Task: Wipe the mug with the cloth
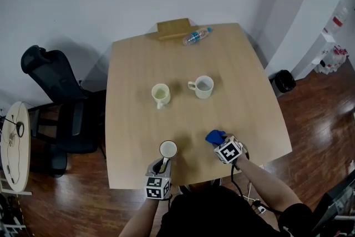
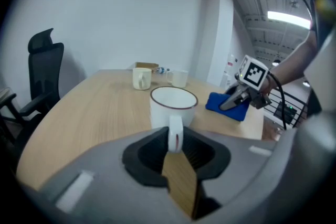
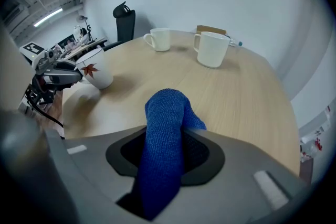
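White mug (image 2: 172, 106): upright on the bench (image 1: 238, 69), close to the near edge, just in front of the person; thin dark rim, red leaf print on the side seen in the right gripper view; looks empty.
Left gripper (image 2: 175, 140): fingers closed down on the mug's handle, which sits in the narrow gap between them; mug base looks to be on the wood, not lifted.
Blue cloth (image 3: 165, 131): bunched; the free end rests on the bench right of the mug, apart from it.
Right gripper (image 1: 221, 141): fingers clamp the cloth, a thick fold running up between them; tilted steeply down.
Step, my read: mug and cloth both in hand, wiping contact not yet made.
Risk 1: grip is on the handle only, so a sideways push from the cloth could swing the mug round or work it loose.
Risk 2: mug is near the bench edge; a slip there could send it to the floor.
Risk 3: cloth is held as a loose wad and may pull out if it snags on the rim.
Risk 4: the two grippers work close together and could knock.
Further out: cream mug (image 1: 161, 95) and second white mug (image 1: 203, 86) mid-bench; plastic bottle (image 1: 196, 36) and wooden block (image 1: 173, 28) at the far edge; black chair (image 1: 55, 102) on the left.
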A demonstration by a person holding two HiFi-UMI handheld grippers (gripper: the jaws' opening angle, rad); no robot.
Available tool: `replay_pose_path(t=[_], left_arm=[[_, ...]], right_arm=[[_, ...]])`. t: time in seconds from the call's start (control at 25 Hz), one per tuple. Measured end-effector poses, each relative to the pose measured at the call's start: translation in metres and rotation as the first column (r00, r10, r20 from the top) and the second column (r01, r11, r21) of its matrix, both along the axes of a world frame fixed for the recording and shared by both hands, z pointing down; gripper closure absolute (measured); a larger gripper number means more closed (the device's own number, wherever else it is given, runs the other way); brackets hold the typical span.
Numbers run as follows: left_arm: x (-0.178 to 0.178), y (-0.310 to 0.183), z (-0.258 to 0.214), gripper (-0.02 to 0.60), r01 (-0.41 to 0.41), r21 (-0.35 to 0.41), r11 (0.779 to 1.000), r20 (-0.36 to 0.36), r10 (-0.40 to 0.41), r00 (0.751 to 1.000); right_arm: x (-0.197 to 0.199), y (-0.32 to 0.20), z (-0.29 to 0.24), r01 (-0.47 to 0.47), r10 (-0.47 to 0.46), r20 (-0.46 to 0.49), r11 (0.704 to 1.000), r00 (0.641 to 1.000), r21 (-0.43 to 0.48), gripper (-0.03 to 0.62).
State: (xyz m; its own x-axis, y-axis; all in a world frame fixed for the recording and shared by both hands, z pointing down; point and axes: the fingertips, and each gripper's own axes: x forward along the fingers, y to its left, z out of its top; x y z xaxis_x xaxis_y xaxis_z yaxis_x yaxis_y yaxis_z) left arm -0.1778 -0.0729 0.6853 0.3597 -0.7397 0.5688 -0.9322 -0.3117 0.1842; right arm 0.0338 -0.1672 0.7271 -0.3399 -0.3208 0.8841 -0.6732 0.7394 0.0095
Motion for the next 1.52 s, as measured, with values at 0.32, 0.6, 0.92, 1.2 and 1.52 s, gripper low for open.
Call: replay_pose_path(t=[0.32, 0.6, 0.92, 1.2, 1.52], left_arm=[[-0.015, 0.017, -0.014, 0.443, 0.045, -0.027, 0.999, -0.092, -0.047, 0.995], [-0.064, 0.064, -0.023, 0.443, 0.191, 0.0, 0.982, -0.154, -0.189, 0.97], [-0.055, 0.126, -0.098, 0.446, 0.341, 0.142, 0.929, -0.183, -0.314, 0.932], [0.083, 0.186, -0.211, 0.454, 0.18, 0.308, 0.934, -0.165, -0.133, 0.977], [0.153, 0.254, -0.239, 0.454, 0.007, 0.351, 0.936, -0.075, 0.02, 0.997]], right_arm=[[0.018, 0.008, -0.044, -0.13, 0.123, 0.106, 0.989, 0.987, 0.063, 0.398], [0.059, 0.042, -0.117, -0.315, 0.267, 0.252, 0.933, 0.93, 0.175, 0.438], [0.059, 0.11, -0.211, -0.416, 0.23, 0.638, 0.896, 0.735, 0.156, 0.49], [0.089, 0.216, -0.257, -0.301, 0.01, 0.665, 0.896, 0.747, 0.325, 0.49], [0.102, 0.283, -0.277, -0.291, -0.048, 0.648, 0.866, 0.76, 0.406, 0.491]])
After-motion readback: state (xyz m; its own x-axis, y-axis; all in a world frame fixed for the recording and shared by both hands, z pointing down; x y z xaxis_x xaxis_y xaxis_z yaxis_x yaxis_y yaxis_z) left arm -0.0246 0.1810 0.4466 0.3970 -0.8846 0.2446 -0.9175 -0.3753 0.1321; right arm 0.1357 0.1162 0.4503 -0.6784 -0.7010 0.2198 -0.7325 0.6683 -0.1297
